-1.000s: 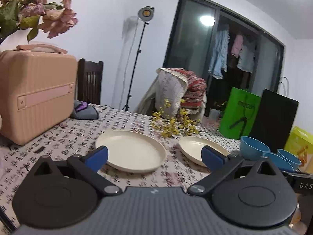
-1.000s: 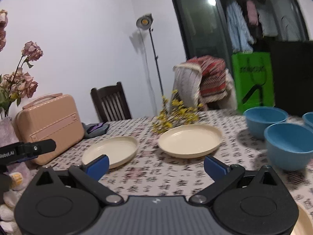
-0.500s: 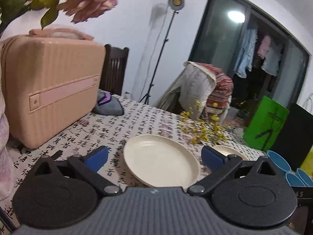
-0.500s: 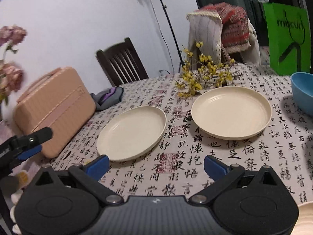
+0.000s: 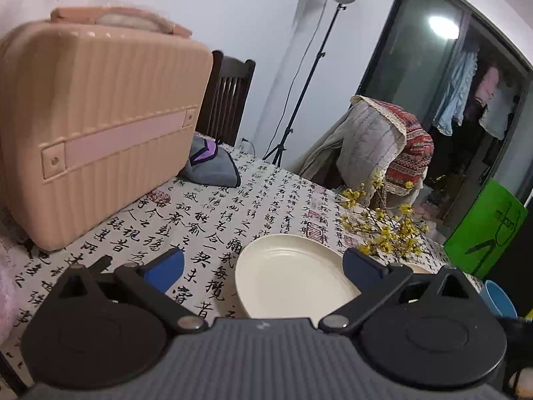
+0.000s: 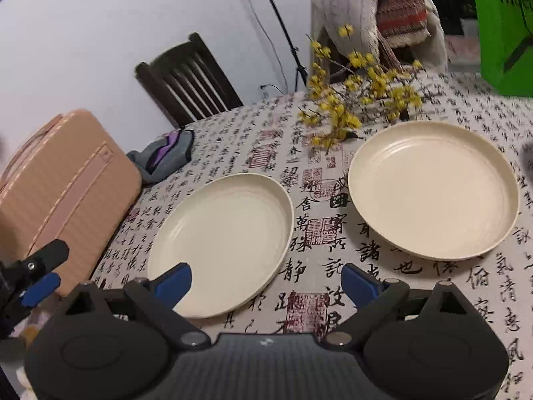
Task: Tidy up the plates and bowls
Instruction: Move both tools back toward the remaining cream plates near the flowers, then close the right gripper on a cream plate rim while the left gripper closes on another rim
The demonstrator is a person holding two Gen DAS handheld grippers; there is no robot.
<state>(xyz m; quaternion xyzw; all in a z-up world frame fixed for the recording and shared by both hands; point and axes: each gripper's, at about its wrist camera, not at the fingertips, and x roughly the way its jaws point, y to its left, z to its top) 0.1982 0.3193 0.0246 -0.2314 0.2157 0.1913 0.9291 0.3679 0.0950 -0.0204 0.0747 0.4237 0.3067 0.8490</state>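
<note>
Two round cream plastic plates, left plate [image 6: 220, 243] and right plate [image 6: 433, 190], flat and apart on calligraphy-print bench [image 6: 319, 233]; right hand-held gripper [image 6: 265, 280] empty over left plate's near rim, jaws wide but closing; left hand-held gripper [image 5: 263, 263] spread wide, empty.

We see two cream plates lying flat and empty on the calligraphy-print tablecloth [image 6: 319, 233], side by side but apart; the left plate [image 6: 221, 243] sits nearer us, round with a low raised rim; the right plate [image 6: 433, 190] lies a little farther back, faint rings in its well; a blue bowl [image 5: 498, 298] shows only partly at the left view's right edge.
</note>
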